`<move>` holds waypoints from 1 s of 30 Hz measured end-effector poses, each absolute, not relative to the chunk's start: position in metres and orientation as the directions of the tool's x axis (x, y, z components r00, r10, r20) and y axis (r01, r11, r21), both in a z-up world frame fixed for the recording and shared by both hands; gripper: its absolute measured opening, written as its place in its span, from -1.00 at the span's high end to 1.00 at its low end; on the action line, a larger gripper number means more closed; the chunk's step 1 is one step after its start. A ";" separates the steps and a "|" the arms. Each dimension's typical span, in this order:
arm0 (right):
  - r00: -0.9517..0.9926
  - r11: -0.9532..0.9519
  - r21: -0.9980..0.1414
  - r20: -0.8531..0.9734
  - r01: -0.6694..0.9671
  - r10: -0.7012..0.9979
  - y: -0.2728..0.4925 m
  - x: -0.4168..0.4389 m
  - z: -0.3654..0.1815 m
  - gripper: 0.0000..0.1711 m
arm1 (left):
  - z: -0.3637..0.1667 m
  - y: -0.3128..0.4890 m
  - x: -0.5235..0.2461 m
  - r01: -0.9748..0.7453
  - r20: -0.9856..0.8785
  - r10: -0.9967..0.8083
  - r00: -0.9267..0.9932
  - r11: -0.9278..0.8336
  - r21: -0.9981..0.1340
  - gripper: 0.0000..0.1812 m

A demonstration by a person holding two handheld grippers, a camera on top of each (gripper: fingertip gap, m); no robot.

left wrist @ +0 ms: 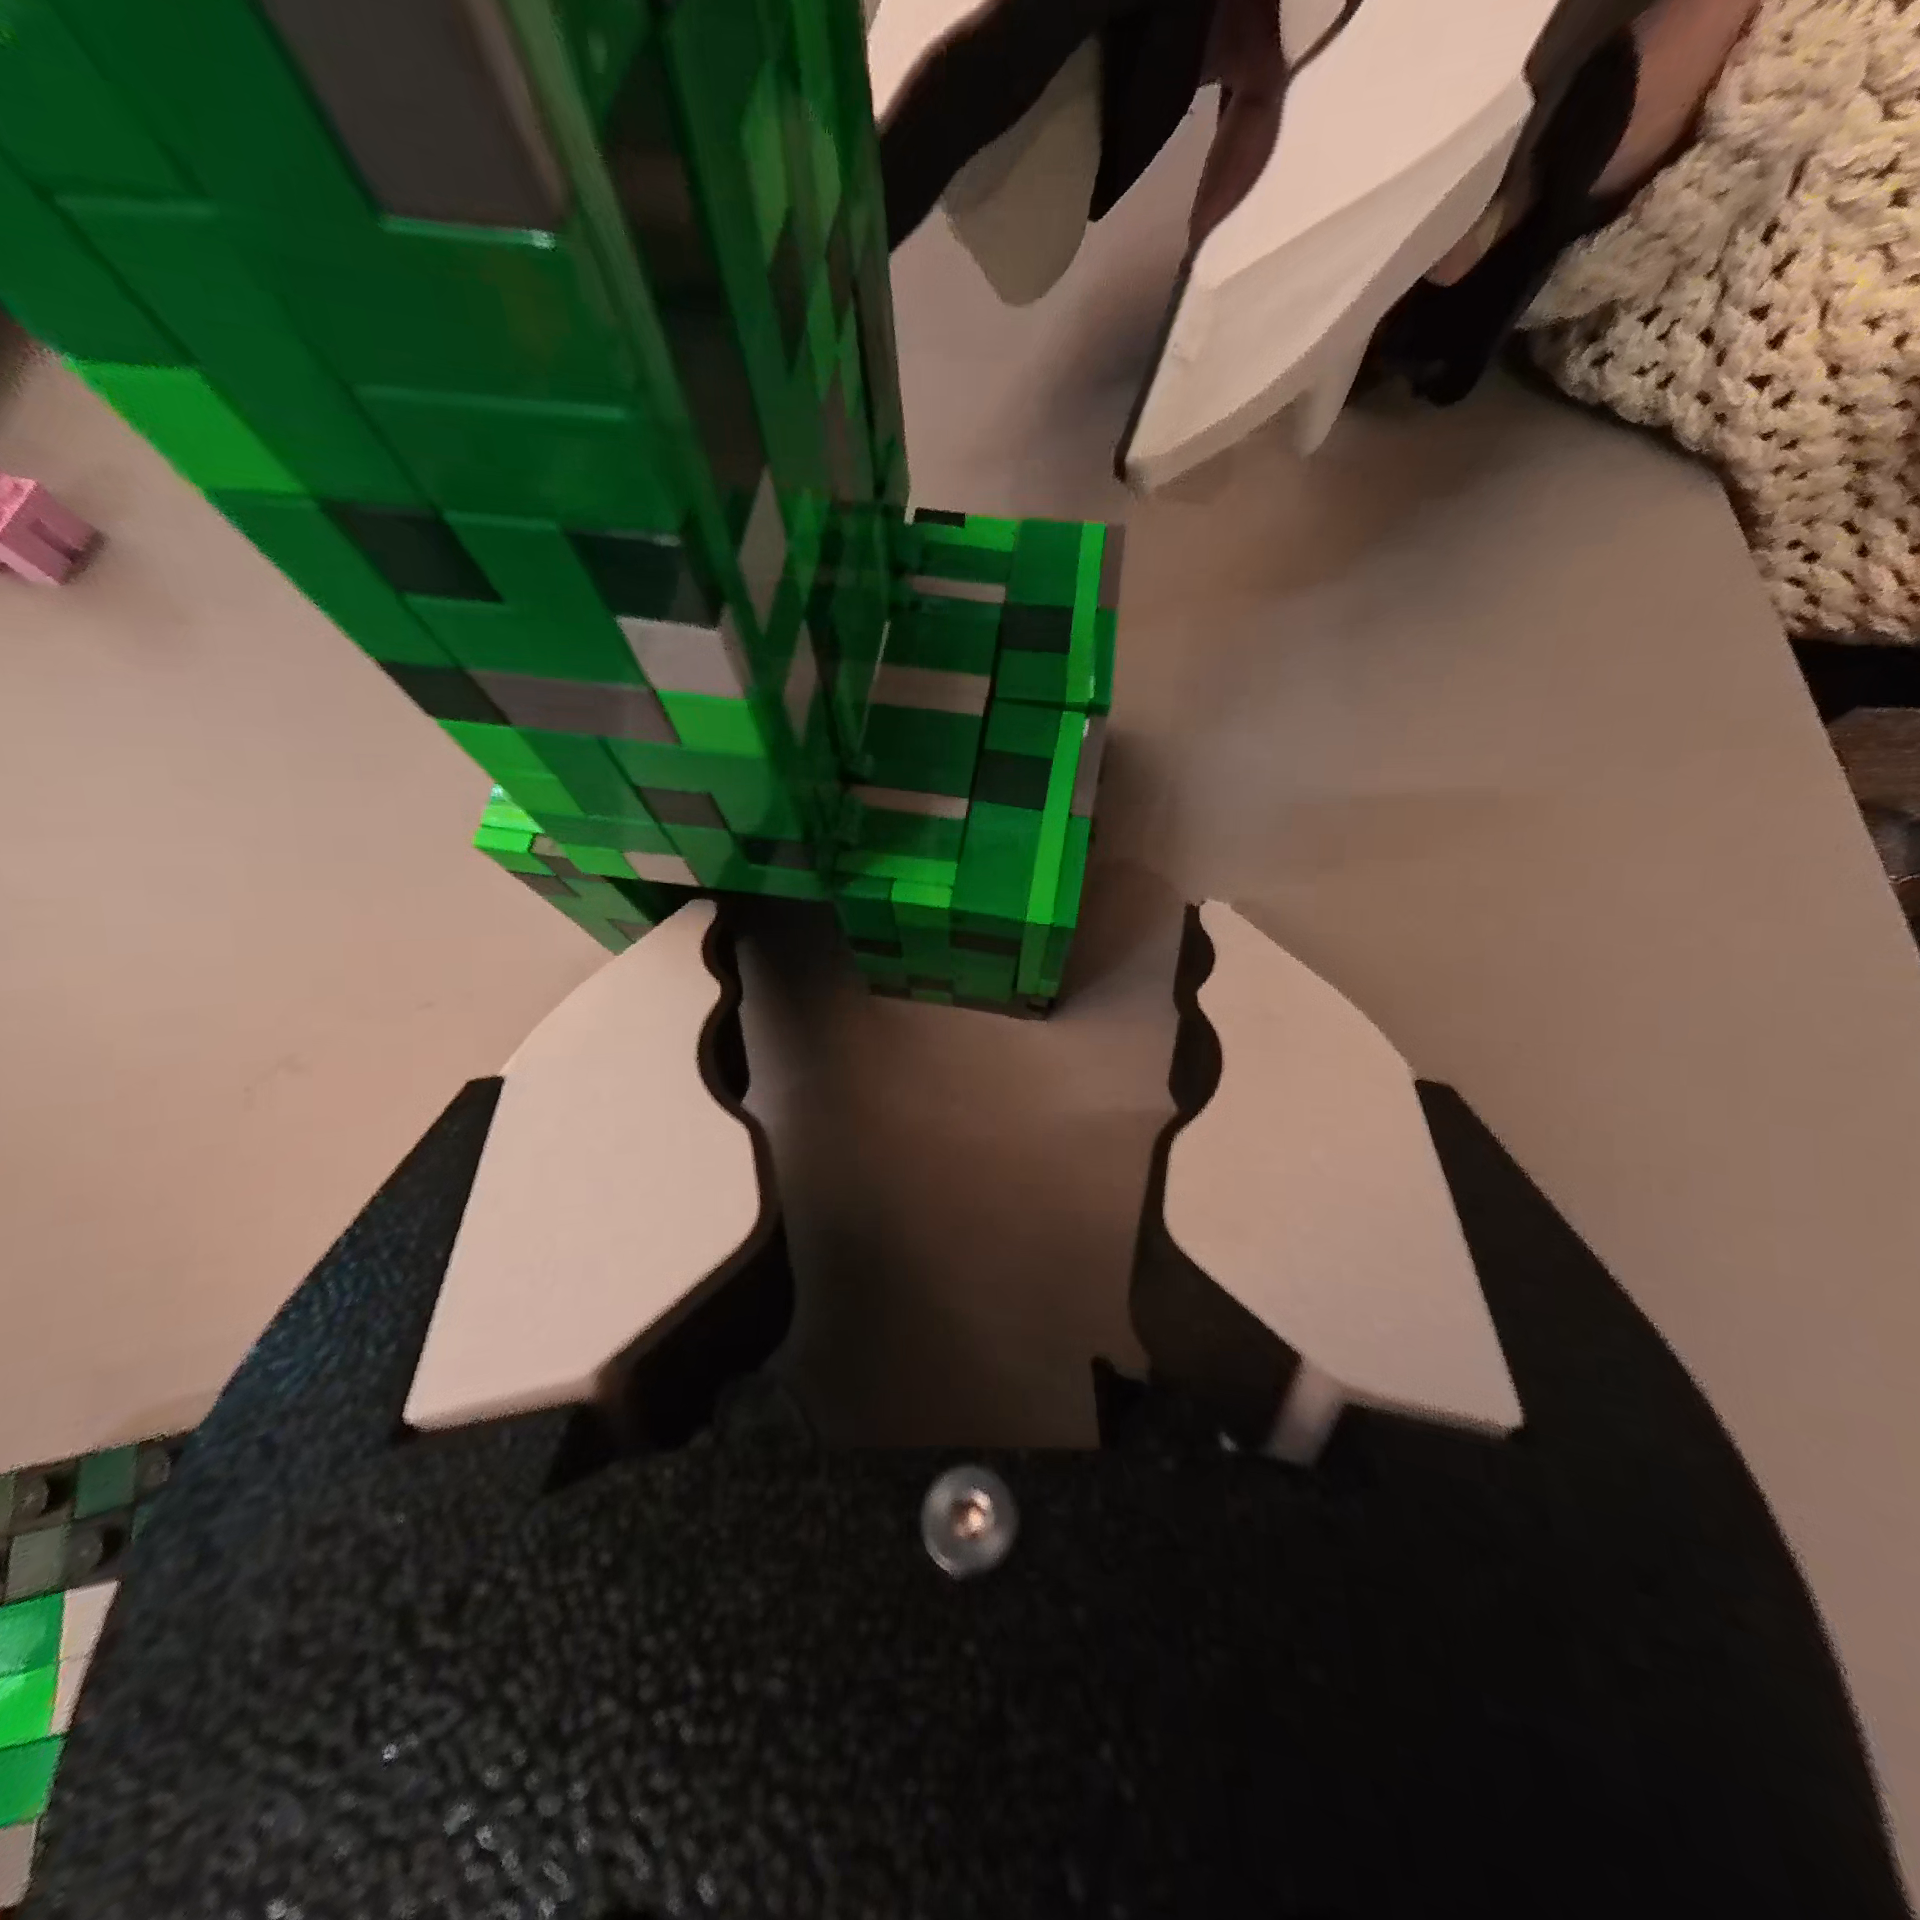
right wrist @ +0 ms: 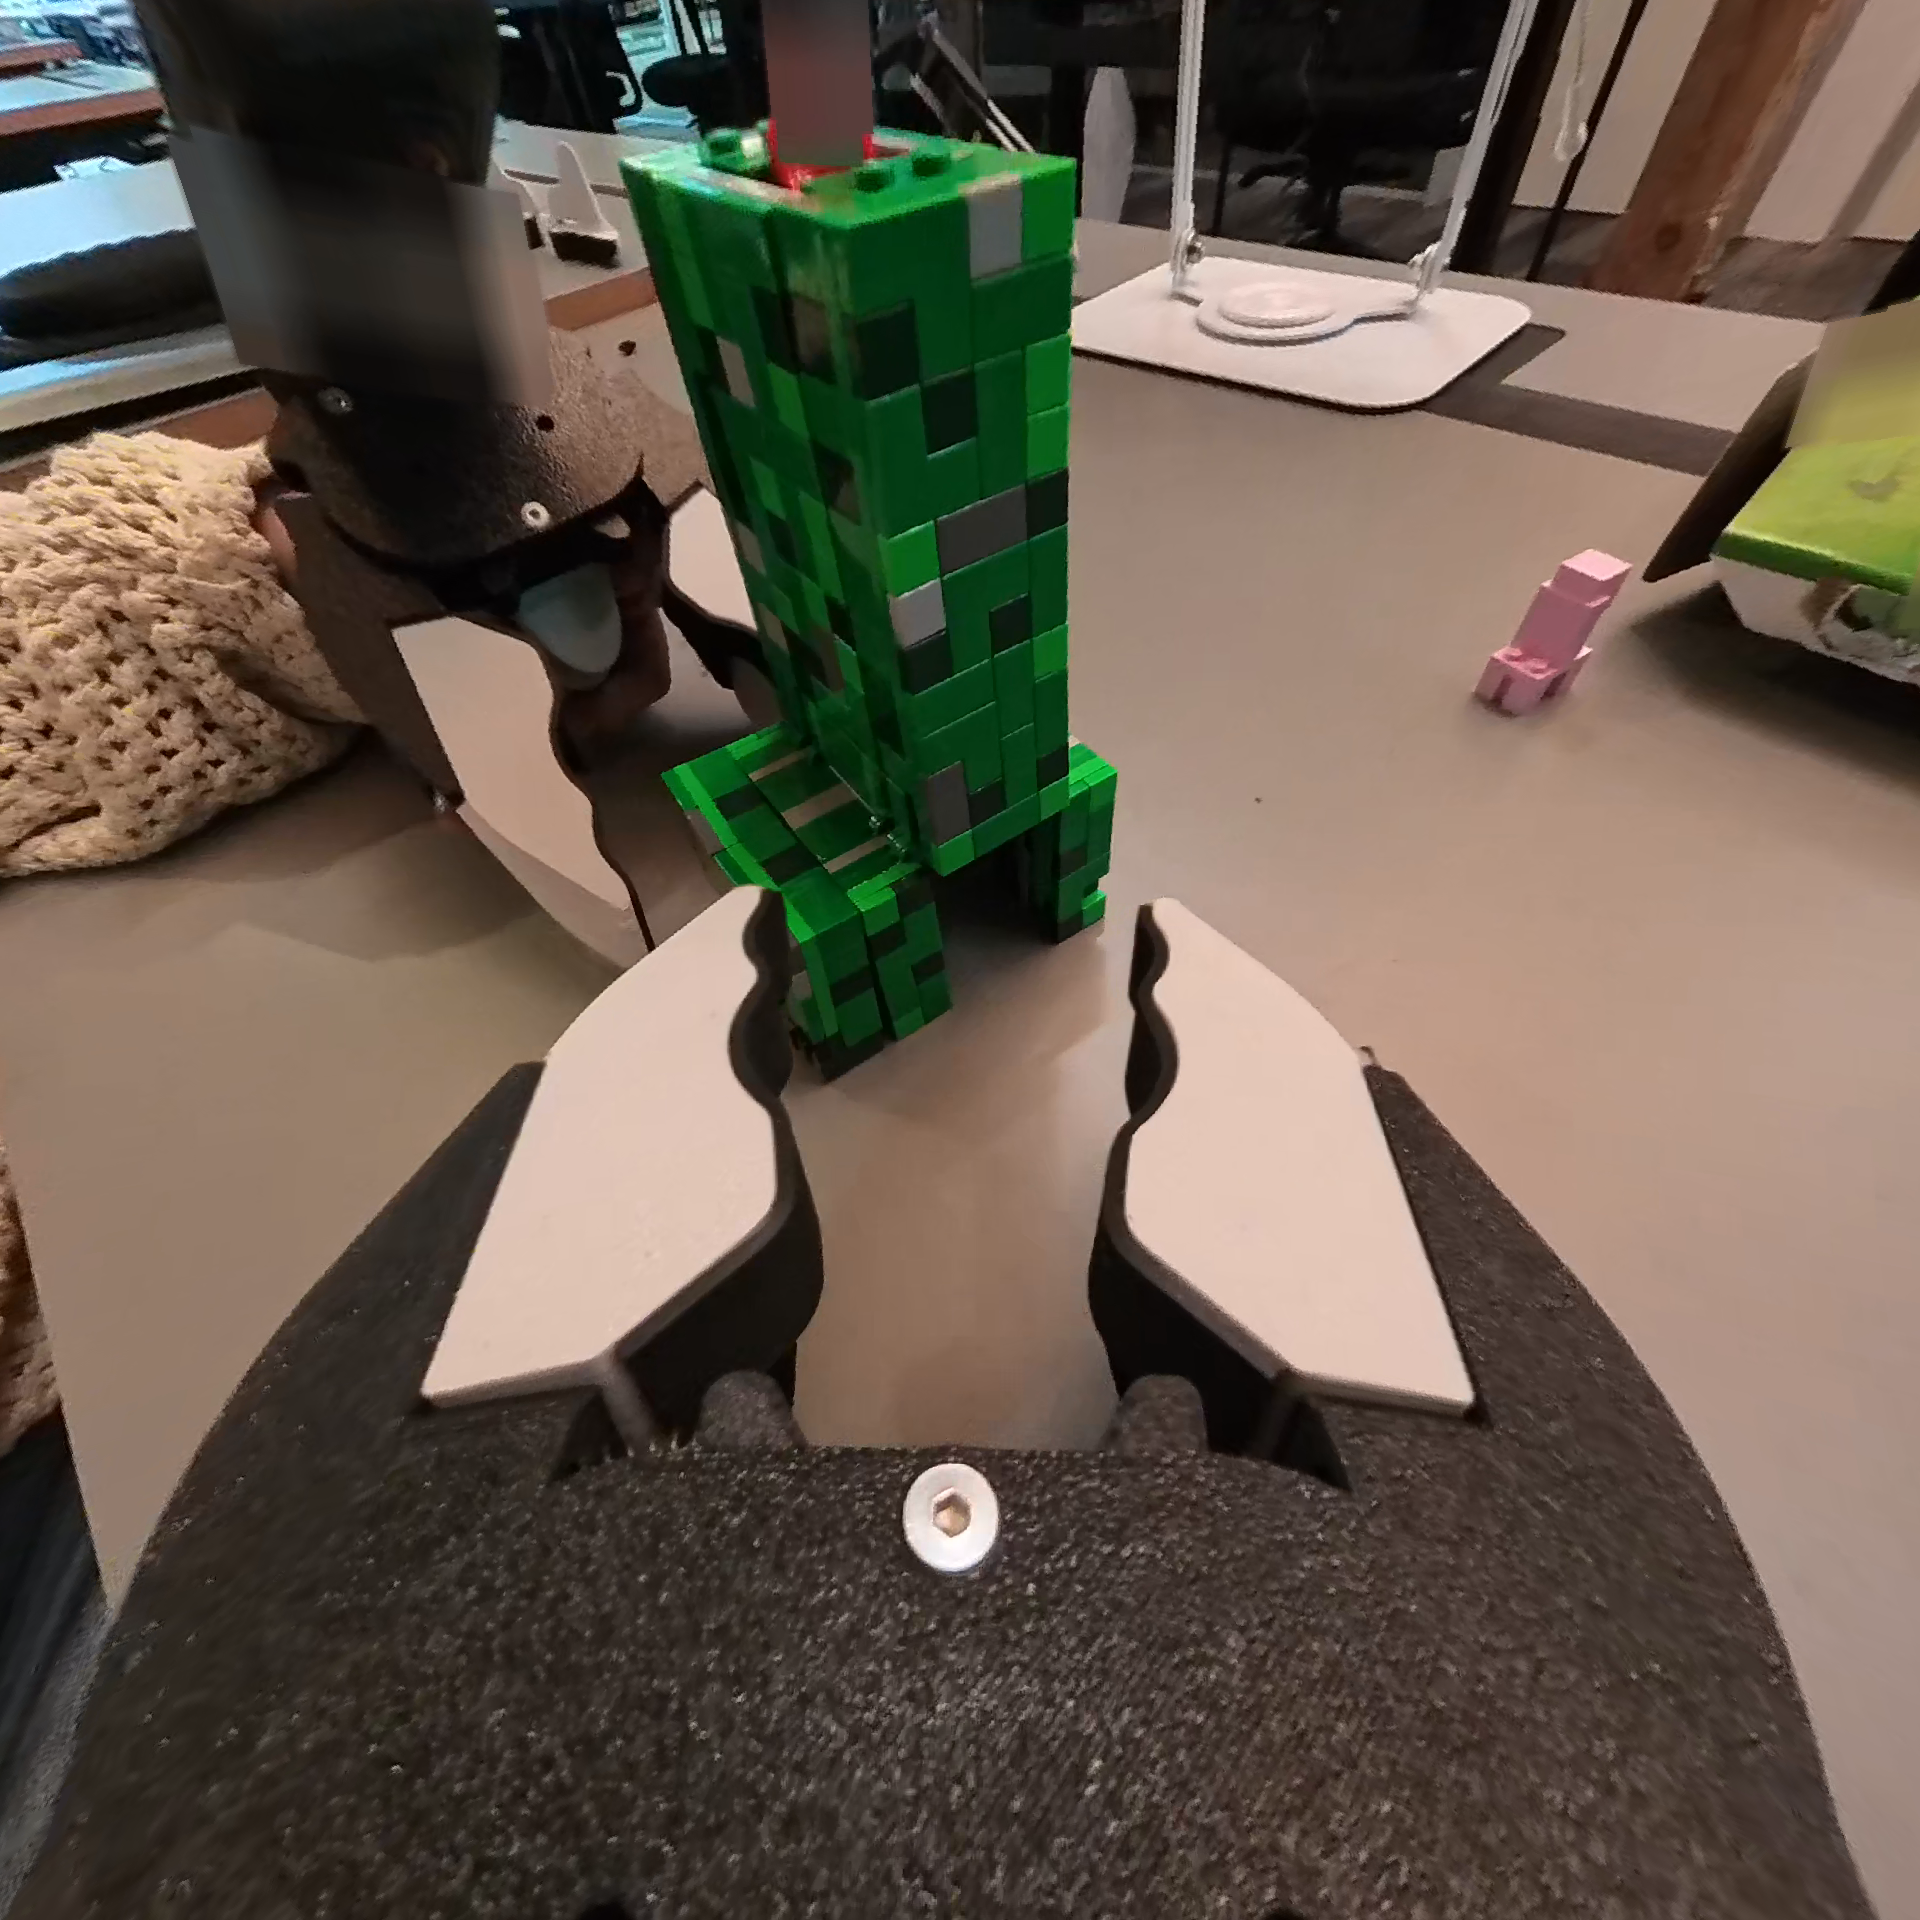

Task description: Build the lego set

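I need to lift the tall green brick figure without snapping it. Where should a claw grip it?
Probably the green figure's tall square body, its flat side faces squeezed from in front, mid-height. The stubby feet stick out and look likelier to break off. Both claws, left and right, are open.

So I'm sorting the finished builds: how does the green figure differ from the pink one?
The green figure is a tall tower in patchy greens and greys; the pink figure is small, low and one plain colour. The green one stands just ahead of the open right gripper; the pink one sits off to the side. Both stand on the same grey table.
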State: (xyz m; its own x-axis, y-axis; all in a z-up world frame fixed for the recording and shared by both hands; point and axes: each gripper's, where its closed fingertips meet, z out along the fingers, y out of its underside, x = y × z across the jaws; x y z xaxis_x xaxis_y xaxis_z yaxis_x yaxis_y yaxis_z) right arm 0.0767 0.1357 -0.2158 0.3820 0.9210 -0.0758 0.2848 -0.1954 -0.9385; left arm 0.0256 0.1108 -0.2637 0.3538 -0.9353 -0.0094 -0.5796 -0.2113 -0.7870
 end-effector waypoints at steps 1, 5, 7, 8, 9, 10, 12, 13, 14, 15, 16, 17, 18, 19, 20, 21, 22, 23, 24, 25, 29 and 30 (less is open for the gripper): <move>0.391 -0.196 -0.940 -0.075 0.278 0.917 0.137 0.078 -0.215 0.27 | -0.264 0.111 0.026 -0.583 -0.011 -0.936 0.353 -0.211 -0.784 0.11; 0.441 -0.173 -0.962 -0.064 0.212 0.895 0.141 0.084 -0.206 0.27 | -0.265 0.111 0.026 -0.590 -0.019 -0.936 0.352 -0.205 -0.781 0.10; 0.450 -0.180 -0.976 -0.108 0.119 0.887 0.137 0.088 -0.192 0.24 | -0.265 0.111 0.025 -0.589 -0.018 -0.934 0.356 -0.210 -0.780 0.10; 0.424 -0.189 -0.978 -0.136 0.085 0.895 0.128 0.088 -0.182 0.22 | -0.265 0.111 0.024 -0.587 -0.017 -0.933 0.359 -0.212 -0.781 0.10; 0.393 -0.176 -0.982 -0.133 0.074 0.910 0.119 0.090 -0.170 0.19 | -0.264 0.111 0.023 -0.582 -0.015 -0.932 0.362 -0.213 -0.785 0.09; 0.382 -0.158 -0.982 -0.109 0.100 0.918 0.111 0.093 -0.160 0.14 | -0.264 0.110 0.022 -0.579 -0.011 -0.931 0.364 -0.217 -0.785 0.09; 0.426 -0.090 -0.975 0.004 0.201 0.905 0.107 0.107 -0.145 0.06 | -0.263 0.110 0.021 -0.571 0.004 -0.930 0.369 -0.230 -0.788 0.08; 0.457 -0.054 -0.971 0.060 0.232 0.887 0.108 0.115 -0.139 0.07 | -0.262 0.111 0.020 -0.563 0.011 -0.928 0.371 -0.235 -0.793 0.08; 0.460 -0.054 -0.966 0.070 0.251 0.885 0.107 0.120 -0.139 0.13 | -0.261 0.111 0.020 -0.555 0.018 -0.927 0.375 -0.240 -0.796 0.08; 0.434 -0.098 -0.959 0.029 0.267 0.901 0.102 0.121 -0.145 0.16 | -0.261 0.111 0.020 -0.550 0.025 -0.926 0.376 -0.244 -0.799 0.09; 0.405 -0.155 -0.948 -0.031 0.277 0.914 0.099 0.119 -0.154 0.14 | -0.260 0.111 0.020 -0.546 0.030 -0.926 0.376 -0.247 -0.801 0.09; 0.391 -0.195 -0.937 -0.070 0.290 0.918 0.098 0.116 -0.166 0.12 | -0.260 0.112 0.020 -0.543 0.034 -0.926 0.377 -0.250 -0.802 0.09; 0.366 -0.204 -0.925 -0.077 0.322 0.927 0.097 0.111 -0.179 0.12 | -0.260 0.111 0.020 -0.541 0.035 -0.925 0.377 -0.251 -0.803 0.09; 0.340 -0.186 -0.912 -0.055 0.366 0.939 0.098 0.106 -0.193 0.12 | -0.259 0.111 0.020 -0.539 0.034 -0.926 0.376 -0.248 -0.805 0.09; 0.317 -0.159 -0.896 -0.022 0.414 0.948 0.102 0.101 -0.207 0.14 | -0.258 0.111 0.020 -0.537 0.032 -0.927 0.373 -0.244 -0.807 0.10; 0.288 -0.146 -0.879 -0.011 0.453 0.958 0.105 0.095 -0.219 0.17 | -0.258 0.111 0.020 -0.536 0.028 -0.927 0.375 -0.241 -0.809 0.12; 0.250 -0.147 -0.871 -0.029 0.468 0.968 0.107 0.087 -0.227 0.20 | -0.258 0.111 0.019 -0.536 0.023 -0.926 0.377 -0.238 -0.810 0.13; 0.205 -0.148 -0.871 -0.056 0.468 0.977 0.108 0.080 -0.231 0.22 | -0.258 0.110 0.020 -0.539 0.018 -0.927 0.376 -0.234 -0.809 0.17; 0.170 -0.150 -0.869 -0.078 0.472 0.982 0.110 0.074 -0.234 0.24 | -0.258 0.109 0.020 -0.544 0.019 -0.929 0.369 -0.233 -0.806 0.19; 0.137 -0.160 -0.857 -0.106 0.489 0.985 0.112 0.070 -0.238 0.27 | -0.260 0.107 0.020 -0.551 0.027 -0.932 0.362 -0.237 -0.800 0.21; 0.066 -0.200 -0.799 -0.198 0.567 0.978 0.113 0.062 -0.250 0.27 | -0.264 0.112 0.022 -0.565 0.036 -0.933 0.357 -0.247 -0.787 0.30; 0.056 -0.186 -0.800 -0.188 0.570 0.980 0.113 0.061 -0.250 0.28 | -0.263 0.113 0.023 -0.560 0.045 -0.935 0.352 -0.249 -0.790 0.33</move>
State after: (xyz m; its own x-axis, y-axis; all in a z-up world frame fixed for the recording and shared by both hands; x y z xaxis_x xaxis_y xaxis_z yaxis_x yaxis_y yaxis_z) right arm 0.0609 0.1130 -0.2500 0.0564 0.9805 -0.1883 0.5702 -0.1864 -0.8001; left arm 0.0226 0.1132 -0.2630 0.3522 -0.9348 0.0451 -0.5602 -0.2492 -0.7900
